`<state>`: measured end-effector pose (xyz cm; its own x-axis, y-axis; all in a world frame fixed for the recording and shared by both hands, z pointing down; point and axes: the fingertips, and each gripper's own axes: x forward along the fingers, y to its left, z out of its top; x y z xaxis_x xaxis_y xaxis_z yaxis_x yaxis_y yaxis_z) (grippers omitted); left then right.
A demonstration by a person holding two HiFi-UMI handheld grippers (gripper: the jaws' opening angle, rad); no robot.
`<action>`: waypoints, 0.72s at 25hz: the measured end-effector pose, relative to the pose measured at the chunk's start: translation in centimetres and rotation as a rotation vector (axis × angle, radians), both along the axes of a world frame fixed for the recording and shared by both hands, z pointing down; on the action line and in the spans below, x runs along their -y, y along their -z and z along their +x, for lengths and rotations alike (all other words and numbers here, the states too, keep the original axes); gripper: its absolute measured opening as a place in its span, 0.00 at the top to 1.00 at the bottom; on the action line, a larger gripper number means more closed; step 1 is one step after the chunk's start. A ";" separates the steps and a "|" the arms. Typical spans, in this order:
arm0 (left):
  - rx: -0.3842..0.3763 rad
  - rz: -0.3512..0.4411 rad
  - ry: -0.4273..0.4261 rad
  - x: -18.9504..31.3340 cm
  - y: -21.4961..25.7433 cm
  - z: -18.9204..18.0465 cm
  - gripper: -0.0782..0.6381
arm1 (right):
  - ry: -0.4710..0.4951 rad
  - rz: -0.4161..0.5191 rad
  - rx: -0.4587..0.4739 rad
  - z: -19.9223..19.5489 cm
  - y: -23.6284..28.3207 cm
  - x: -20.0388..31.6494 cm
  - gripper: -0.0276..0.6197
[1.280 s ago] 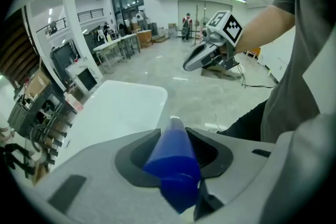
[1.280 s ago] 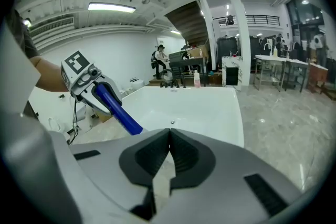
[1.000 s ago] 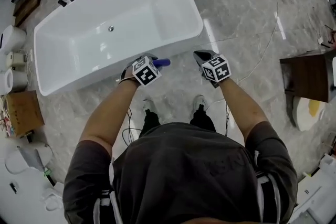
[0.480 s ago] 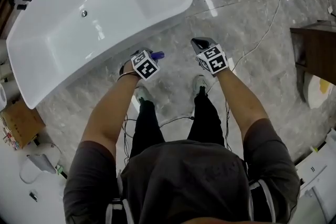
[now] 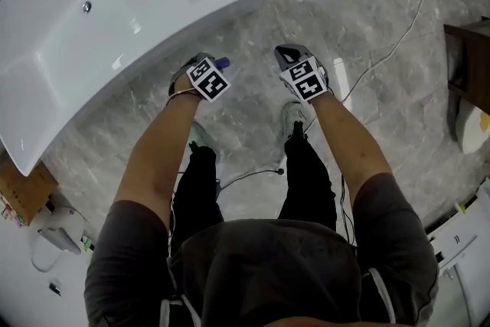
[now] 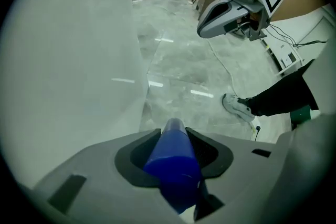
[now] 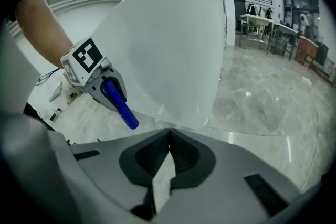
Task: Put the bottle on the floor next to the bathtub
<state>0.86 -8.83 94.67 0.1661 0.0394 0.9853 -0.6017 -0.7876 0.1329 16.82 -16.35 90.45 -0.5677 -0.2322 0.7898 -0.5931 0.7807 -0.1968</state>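
- The tub sits left of the left claw. Its white wall is just beside that claw and fills that whole side of the left gripper view.
- The left claw is clenched on the bottle. The bottle is blue and round and lies lengthwise between the black pads, which press it from both sides. Its end pokes out past the tips.
- From the right gripper view we catch the bottle slanting down out of the left claw, up in the air and off the floor.
- Ahead of the left claw there is grey marble floor alongside the tub wall.
- Below and to the right of the left claw, a pale shoe stands on the floor.
- The right claw is held to the right of the left one, apart from it. Its pad tips meet and there is nothing between them.
- Straight ahead of the right claw we see the tub's rounded end, close by.
- Right of the right claw, a thin cable trails across the marble.
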 end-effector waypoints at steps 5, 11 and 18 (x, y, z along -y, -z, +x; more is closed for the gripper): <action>0.042 0.010 -0.019 1.5 -6.5 0.5 0.69 | -0.011 -0.005 -0.013 0.6 -5.9 0.0 0.97; 0.102 0.042 -0.079 3.3 -12.4 1.0 0.69 | 0.006 0.008 -0.035 1.4 -10.6 -0.1 0.97; 0.196 0.079 -0.140 4.0 -17.4 0.8 0.69 | -0.021 0.002 -0.038 2.4 -13.2 0.4 0.97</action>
